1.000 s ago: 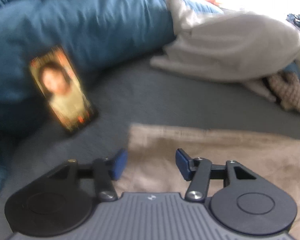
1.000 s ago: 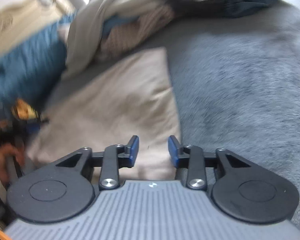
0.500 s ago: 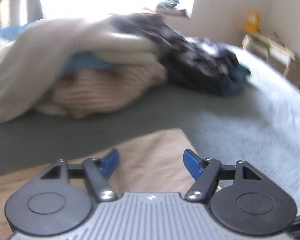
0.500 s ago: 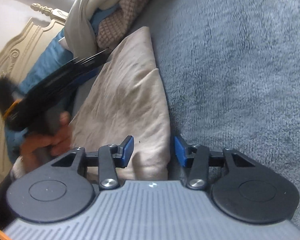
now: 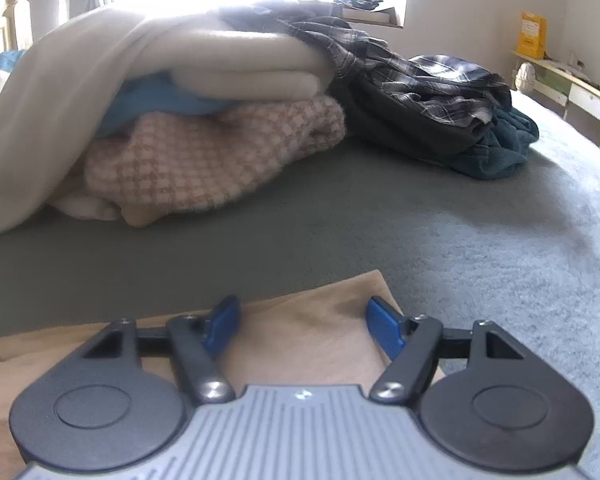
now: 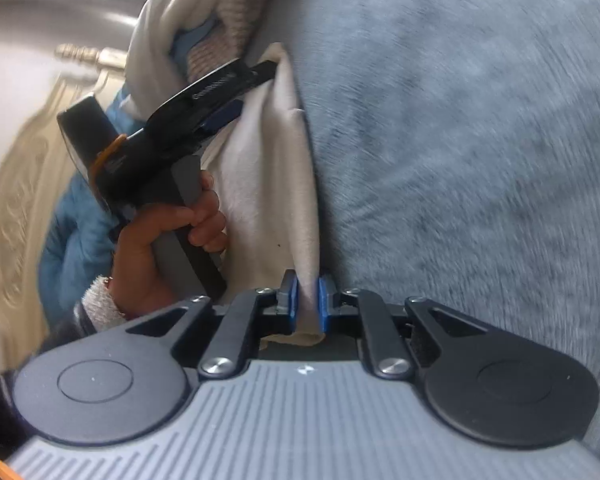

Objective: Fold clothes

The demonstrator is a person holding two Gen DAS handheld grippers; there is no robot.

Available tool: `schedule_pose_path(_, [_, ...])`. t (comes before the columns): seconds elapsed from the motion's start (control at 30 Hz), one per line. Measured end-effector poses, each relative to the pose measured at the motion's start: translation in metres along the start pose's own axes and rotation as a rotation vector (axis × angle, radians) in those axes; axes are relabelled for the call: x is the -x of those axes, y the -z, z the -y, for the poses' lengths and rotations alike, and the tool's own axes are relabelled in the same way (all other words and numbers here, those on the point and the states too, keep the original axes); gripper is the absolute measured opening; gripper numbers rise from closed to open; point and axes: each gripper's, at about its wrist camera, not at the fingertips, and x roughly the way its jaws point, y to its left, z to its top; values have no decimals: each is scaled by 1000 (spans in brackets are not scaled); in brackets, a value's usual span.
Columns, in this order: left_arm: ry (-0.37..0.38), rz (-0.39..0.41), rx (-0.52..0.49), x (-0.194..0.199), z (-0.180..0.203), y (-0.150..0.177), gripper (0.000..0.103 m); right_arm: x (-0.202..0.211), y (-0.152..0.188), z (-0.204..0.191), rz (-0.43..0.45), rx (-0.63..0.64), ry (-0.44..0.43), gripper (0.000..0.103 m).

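A beige garment lies flat on the grey-blue bed cover. My left gripper is open, its blue pads on either side of the garment's far corner, low over the cloth. In the right wrist view the same garment shows as a pale strip. My right gripper is shut on its near edge, with cloth pinched between the blue pads. The left gripper and the hand that holds it show at the garment's far end.
A pile of folded clothes stands behind the garment: a white blanket, a blue piece and a pink checked knit. A dark plaid heap lies to its right. A shelf stands by the far wall. A carved headboard is at left.
My right gripper has closed on the garment's near edge. My left gripper swung from the blue bedding and phone to the garment's far corner and opened wider.
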Motion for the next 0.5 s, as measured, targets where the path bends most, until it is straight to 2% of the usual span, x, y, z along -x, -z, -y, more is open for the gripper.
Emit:
schedule_pose_path(0.1, [-1,10,3,0,1,2,73,4,10,1,5,-15,1,9])
schedule_pose_path(0.23, [10,11,10,1,-2,0,73,10,11,-8,6,25,0,11])
schedule_pose_path(0.27, [20,9,13,3,-4,-1,73,13,7,-14,-1,64,13,15])
schedule_pose_path(0.37, [45,7,25,7,-11,-6,73,25,-8,-27,42,159,62,15])
schedule_pose_path(0.5, [57,9,36,4,-16,-6,73,15,-47,-27,85,151,69,16])
